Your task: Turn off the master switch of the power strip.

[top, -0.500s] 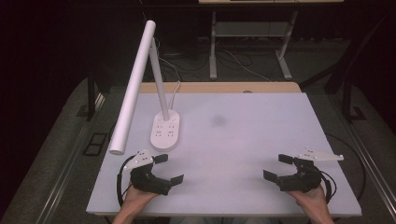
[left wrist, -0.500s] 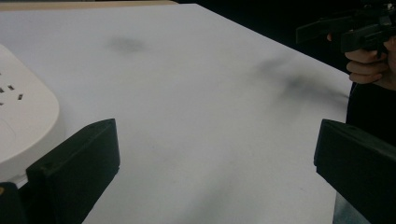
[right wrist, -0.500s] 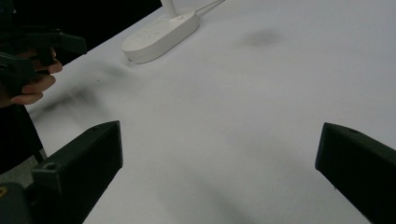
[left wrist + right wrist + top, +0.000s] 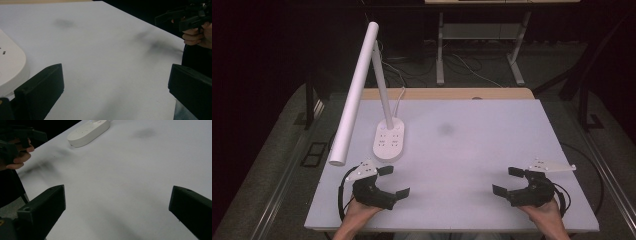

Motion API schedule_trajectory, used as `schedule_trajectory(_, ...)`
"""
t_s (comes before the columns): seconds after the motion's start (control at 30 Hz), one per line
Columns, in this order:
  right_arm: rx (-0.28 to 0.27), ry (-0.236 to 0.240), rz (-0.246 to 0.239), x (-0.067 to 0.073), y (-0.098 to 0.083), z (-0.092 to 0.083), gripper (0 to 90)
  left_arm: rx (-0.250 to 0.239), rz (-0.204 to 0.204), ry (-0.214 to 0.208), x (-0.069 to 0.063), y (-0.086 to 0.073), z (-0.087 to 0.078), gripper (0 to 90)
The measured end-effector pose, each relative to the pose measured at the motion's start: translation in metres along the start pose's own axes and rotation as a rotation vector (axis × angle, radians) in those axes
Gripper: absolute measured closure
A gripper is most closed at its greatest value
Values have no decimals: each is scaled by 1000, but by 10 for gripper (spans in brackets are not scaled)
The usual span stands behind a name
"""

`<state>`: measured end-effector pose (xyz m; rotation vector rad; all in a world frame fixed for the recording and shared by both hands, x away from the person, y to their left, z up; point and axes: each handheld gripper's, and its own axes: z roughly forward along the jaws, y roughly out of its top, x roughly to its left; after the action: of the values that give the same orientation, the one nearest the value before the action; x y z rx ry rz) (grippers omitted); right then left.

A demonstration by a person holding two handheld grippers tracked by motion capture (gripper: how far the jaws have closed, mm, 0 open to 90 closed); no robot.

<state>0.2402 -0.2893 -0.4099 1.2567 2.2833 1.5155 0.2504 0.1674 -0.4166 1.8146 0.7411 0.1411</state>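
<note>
Your forearms were cut off by the bottom edge in the high view. The lamp base (image 4: pixel 10 67) ran off the left edge in the left hand-held gripper (image 4: pixel 116 93) view, its markings too small to read.

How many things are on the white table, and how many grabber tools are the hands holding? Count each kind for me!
White desk lamp: 1
Black grippers: 2, the left gripper and the right gripper, both with jaws spread apart
Dark smudge on the table: 1
Total: 4
</note>
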Motion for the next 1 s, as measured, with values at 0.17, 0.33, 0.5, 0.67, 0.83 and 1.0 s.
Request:
schedule_trajectory(0.17, 12, -4, -4, 0, 0, 1, 3, 10, -8, 1, -1, 1, 0, 0)
schedule_trajectory(0.33, 17, -6, -11, -1, 0, 1, 2, 24, 4, 1, -3, 4, -1, 0)
schedule_trajectory(0.5, 21, -6, -16, 0, -1, 2, 3, 21, 8, 4, -2, 7, -4, 0)
schedule_trajectory(0.67, 30, -9, -19, 0, -1, 2, 3, 31, 6, 4, 0, 9, -6, 0)
schedule_trajectory(0.83, 31, -13, -18, 0, -1, 2, 3, 34, 1, 12, 3, 14, -11, 0)
schedule_trajectory(1.0, 32, -15, -21, 0, -1, 3, 2, 45, -12, 8, 7, 18, -16, 0)
